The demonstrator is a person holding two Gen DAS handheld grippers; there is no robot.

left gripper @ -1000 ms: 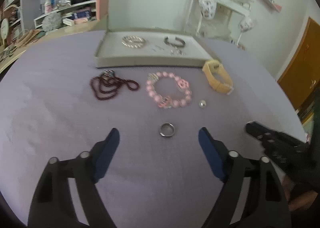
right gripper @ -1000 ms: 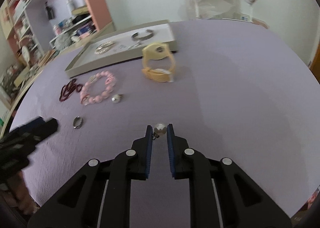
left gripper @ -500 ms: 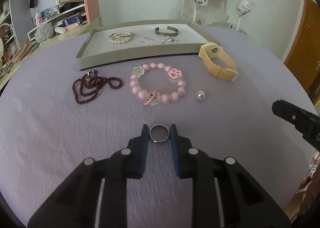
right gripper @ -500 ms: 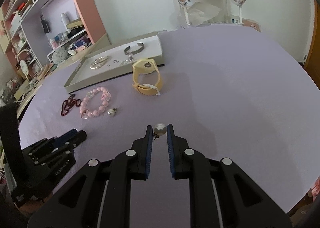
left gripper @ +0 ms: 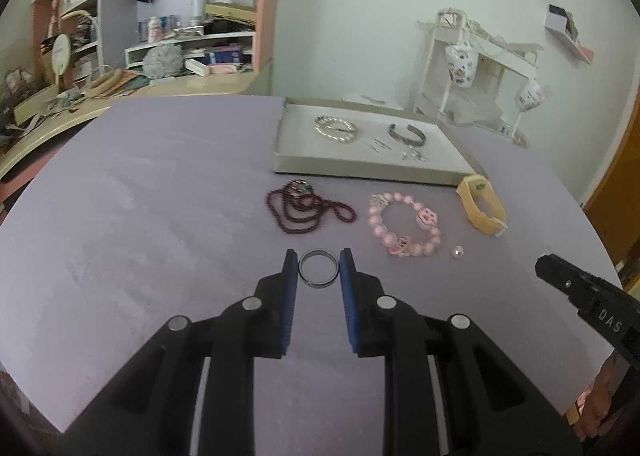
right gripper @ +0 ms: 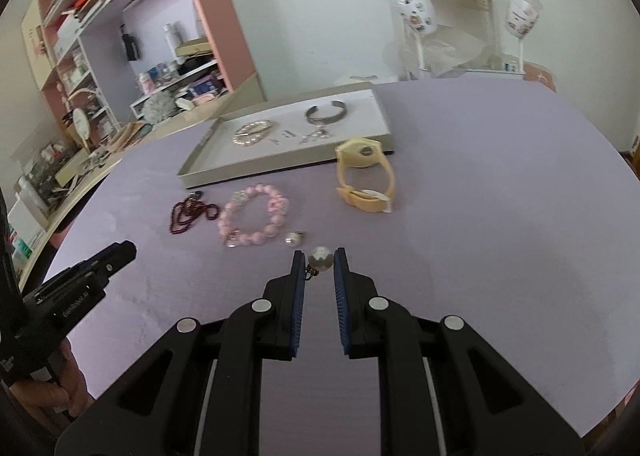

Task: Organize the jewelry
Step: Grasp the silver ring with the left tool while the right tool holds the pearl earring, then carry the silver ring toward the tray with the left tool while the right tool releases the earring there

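White letters "DAS" are showing on the black body of the right gripper (left gripper: 558, 270) at the right edge of the left wrist view, while "GenRobot.AI" is showing on the left gripper (right gripper: 120, 252) at the lower left of the right wrist view.

Soft even daylight, faint shadows, strong fisheye bending and dark corners, slightly soft focus

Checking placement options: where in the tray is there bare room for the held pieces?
Tray: its near strip, below the pearl bracelet, lies bare, as does its left side. The right half is crowded: metal cuff and small silver pieces. The cloth just before the tray is crowded too.
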